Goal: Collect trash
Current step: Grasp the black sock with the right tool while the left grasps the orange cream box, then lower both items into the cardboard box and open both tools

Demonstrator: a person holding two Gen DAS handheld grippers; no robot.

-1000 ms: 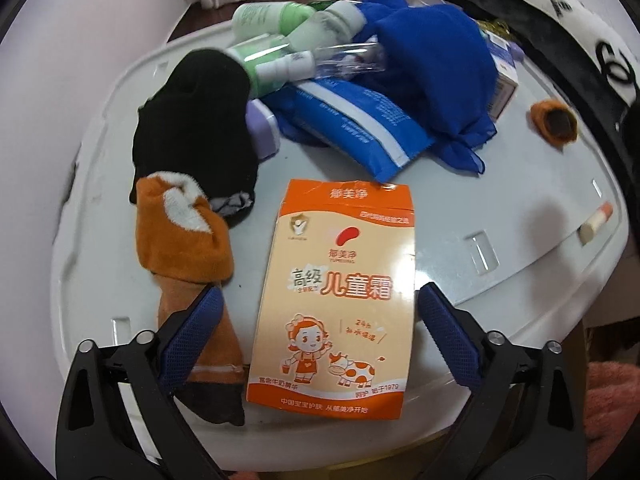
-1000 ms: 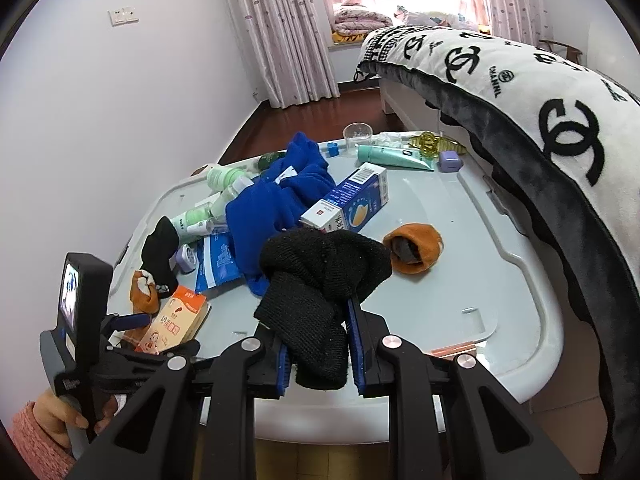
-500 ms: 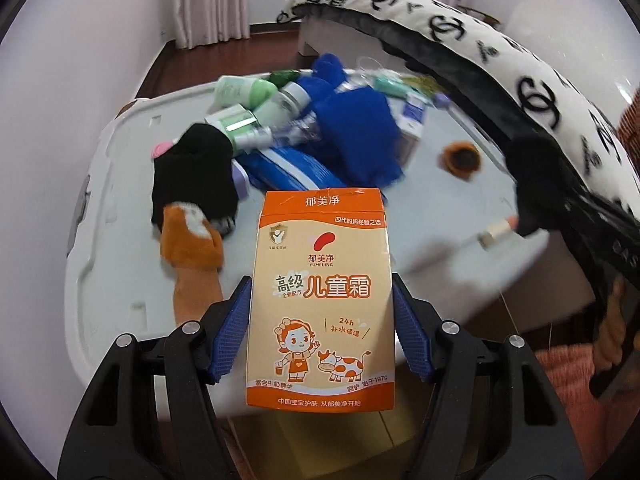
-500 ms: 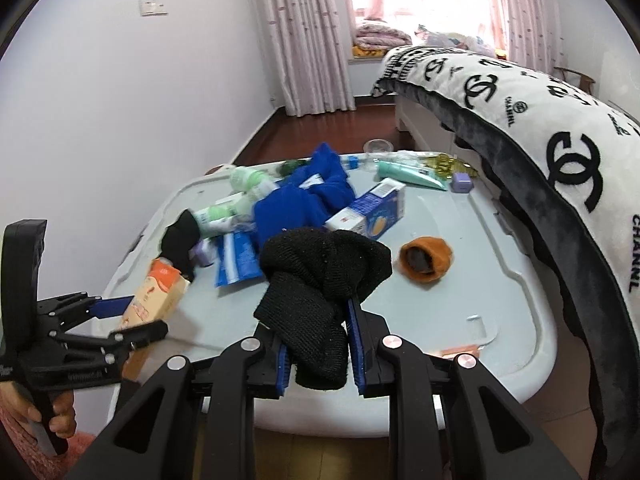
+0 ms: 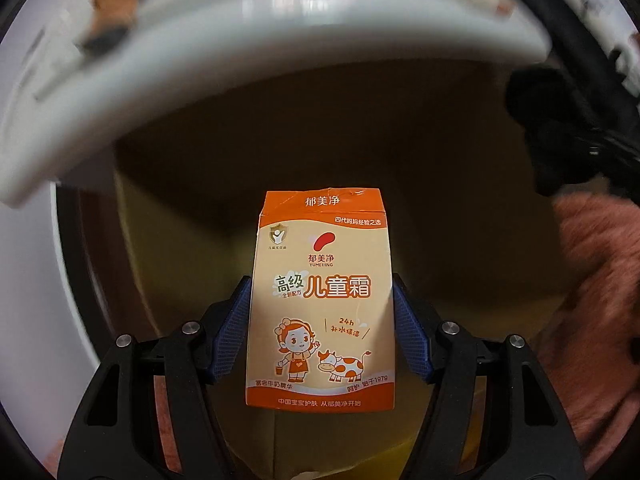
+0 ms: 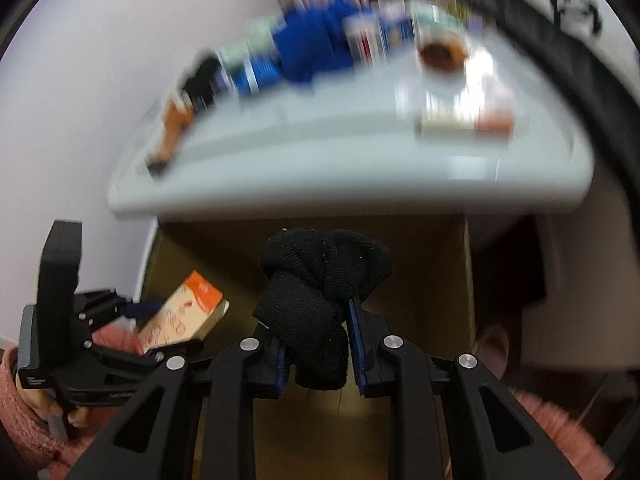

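While both loads hang over the cardboard box (image 6: 432,280) | left gripper (image 5: 320,340) clamps orange carton (image 5: 322,300); release squarely above opening | right gripper (image 6: 320,352) jaws opening around black sock (image 6: 316,304); let it drop clear | white table (image 6: 340,168) beyond, other items blurred

We see the orange-and-cream carton (image 5: 322,300) upright at lower centre above the brown cardboard box (image 5: 460,200); our bunched black sock (image 6: 320,300) hangs mid-frame over it too.
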